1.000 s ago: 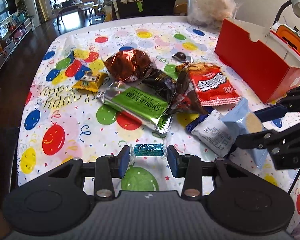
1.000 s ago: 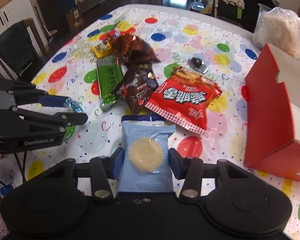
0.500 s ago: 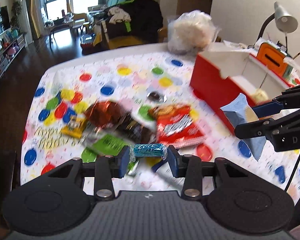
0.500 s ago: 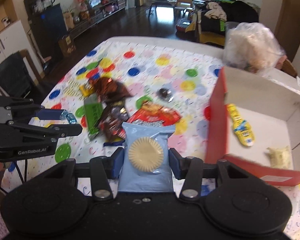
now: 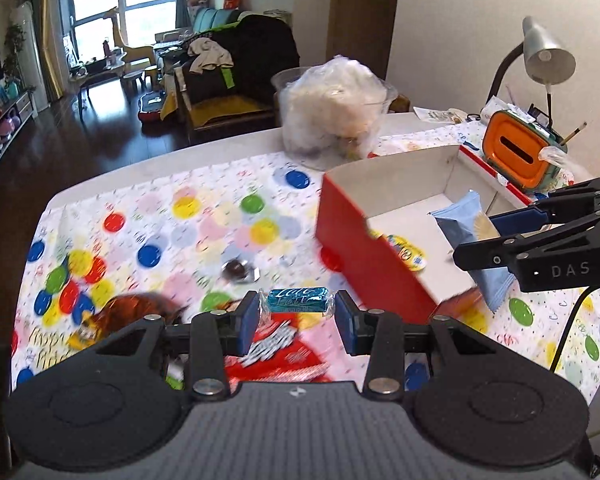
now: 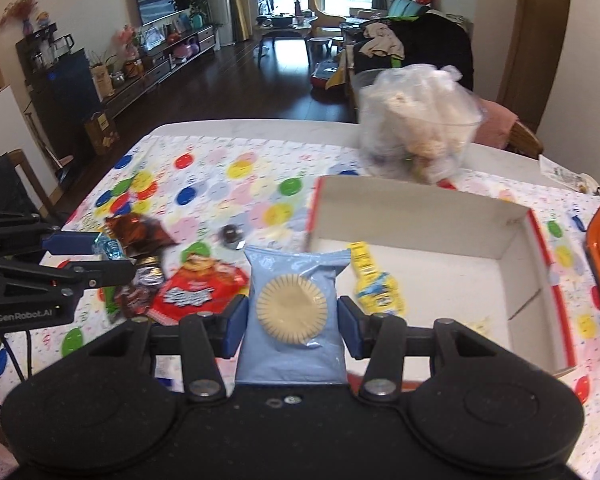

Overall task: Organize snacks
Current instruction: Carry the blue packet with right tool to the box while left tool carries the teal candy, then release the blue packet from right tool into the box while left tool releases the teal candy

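My left gripper (image 5: 297, 317) is shut on a small teal candy (image 5: 298, 300) and holds it above the table, left of the red box (image 5: 364, 256). My right gripper (image 6: 292, 320) is shut on a light-blue cookie packet (image 6: 294, 312) at the box's near edge; the packet also shows in the left wrist view (image 5: 466, 236) over the box's white inside. A yellow snack (image 6: 374, 284) lies in the box (image 6: 440, 276). A red chip bag (image 6: 198, 286), brown wrappers (image 6: 138, 232) and a small dark candy (image 6: 231, 234) lie on the tablecloth.
A clear bowl with a plastic bag (image 6: 416, 120) stands behind the box. An orange container (image 5: 516, 156) and a desk lamp (image 5: 548, 56) stand at the right. A chair (image 6: 4, 184) is at the table's left side.
Both grippers have risen and moved toward the red box with their snacks. The blue packet is now over the box's inside; the candy has come up beside the box's left wall.
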Motion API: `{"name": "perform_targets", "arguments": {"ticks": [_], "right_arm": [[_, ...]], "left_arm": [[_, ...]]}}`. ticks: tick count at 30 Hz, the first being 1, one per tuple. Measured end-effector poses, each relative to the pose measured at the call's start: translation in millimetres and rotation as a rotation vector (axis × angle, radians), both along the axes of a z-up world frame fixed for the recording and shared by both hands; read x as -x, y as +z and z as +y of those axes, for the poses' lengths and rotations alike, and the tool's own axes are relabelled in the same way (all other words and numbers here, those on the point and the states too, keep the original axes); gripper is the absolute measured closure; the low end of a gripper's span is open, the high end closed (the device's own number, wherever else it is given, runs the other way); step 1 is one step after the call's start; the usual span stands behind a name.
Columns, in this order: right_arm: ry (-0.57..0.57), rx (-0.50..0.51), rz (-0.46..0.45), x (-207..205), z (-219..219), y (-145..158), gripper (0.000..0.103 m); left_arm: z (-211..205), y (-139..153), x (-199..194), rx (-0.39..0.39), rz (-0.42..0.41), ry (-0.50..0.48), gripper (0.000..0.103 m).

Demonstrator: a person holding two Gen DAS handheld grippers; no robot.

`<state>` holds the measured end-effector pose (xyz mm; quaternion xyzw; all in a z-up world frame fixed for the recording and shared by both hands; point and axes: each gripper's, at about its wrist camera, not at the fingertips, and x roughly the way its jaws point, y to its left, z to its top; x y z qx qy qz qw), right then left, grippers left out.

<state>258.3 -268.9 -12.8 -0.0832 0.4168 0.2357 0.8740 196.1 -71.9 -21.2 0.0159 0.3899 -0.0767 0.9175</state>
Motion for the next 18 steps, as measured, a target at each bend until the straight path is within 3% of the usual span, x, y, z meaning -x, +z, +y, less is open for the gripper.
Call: {"name": "perform_targets", "arguments": {"ticks": [13,18], "right_arm": [[-0.037,0.022,0.024,-64,-76,-9,0.056],[-0.046,0.039,0.039,-81,-98,-19,0.056]], "left_arm": [[-102,-3,-62,-0.042,0.062,-0.056,0.063],[-135,-14,-88,-0.043,0.133,-0.062,0.063]]}}
